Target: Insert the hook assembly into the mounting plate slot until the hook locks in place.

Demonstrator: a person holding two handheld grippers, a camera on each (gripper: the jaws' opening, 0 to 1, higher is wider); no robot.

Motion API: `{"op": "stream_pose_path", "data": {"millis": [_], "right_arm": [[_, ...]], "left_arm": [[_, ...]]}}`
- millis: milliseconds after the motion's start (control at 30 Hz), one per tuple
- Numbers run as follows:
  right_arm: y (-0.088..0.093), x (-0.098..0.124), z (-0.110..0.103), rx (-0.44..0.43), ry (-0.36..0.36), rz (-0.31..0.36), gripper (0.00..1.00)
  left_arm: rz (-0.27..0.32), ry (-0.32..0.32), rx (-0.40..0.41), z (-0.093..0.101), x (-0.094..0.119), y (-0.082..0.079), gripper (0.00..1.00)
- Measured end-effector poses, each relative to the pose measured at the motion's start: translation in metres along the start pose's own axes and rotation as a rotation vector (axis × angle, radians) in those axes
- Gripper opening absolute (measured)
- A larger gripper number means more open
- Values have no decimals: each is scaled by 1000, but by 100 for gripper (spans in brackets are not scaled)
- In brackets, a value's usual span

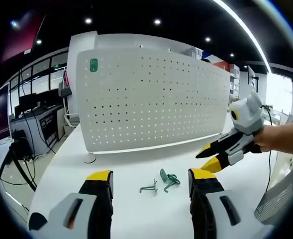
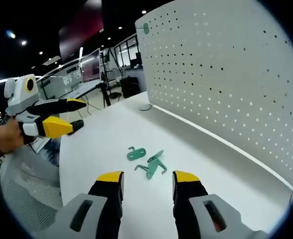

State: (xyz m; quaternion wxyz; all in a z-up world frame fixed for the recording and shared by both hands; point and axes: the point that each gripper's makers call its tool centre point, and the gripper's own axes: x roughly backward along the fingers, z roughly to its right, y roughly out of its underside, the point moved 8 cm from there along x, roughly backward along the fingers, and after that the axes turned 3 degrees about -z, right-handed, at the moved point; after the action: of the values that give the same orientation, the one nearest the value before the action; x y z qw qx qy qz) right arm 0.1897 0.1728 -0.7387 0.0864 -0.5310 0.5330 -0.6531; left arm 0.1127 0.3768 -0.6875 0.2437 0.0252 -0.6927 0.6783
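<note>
In the left gripper view, the left gripper (image 1: 150, 180) holds its jaws spread and empty at the bottom of the frame, with the green hook assembly (image 1: 169, 179) and green mounting plate (image 1: 149, 187) lying just beside each other on the white table (image 1: 136, 162) between them. The right gripper (image 1: 209, 154) hovers at mid right, jaws parted, before the white pegboard (image 1: 151, 99)
</note>
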Motion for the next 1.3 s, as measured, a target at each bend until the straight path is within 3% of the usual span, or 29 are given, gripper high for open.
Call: {"op": "stream_pose_path", "data": {"millis": [800, 1067, 1300], "right_arm": [[15, -36, -1, -1, 9, -65, 26], [16, -43, -1, 6, 14, -75, 23], [17, -47, -1, 14, 14, -80, 21]], "left_arm": [[-48, 55, -29, 5, -1, 5, 62], [-134, 138, -60, 9, -3, 15, 61], [-172, 181, -64, 12, -4, 21, 61]]}}
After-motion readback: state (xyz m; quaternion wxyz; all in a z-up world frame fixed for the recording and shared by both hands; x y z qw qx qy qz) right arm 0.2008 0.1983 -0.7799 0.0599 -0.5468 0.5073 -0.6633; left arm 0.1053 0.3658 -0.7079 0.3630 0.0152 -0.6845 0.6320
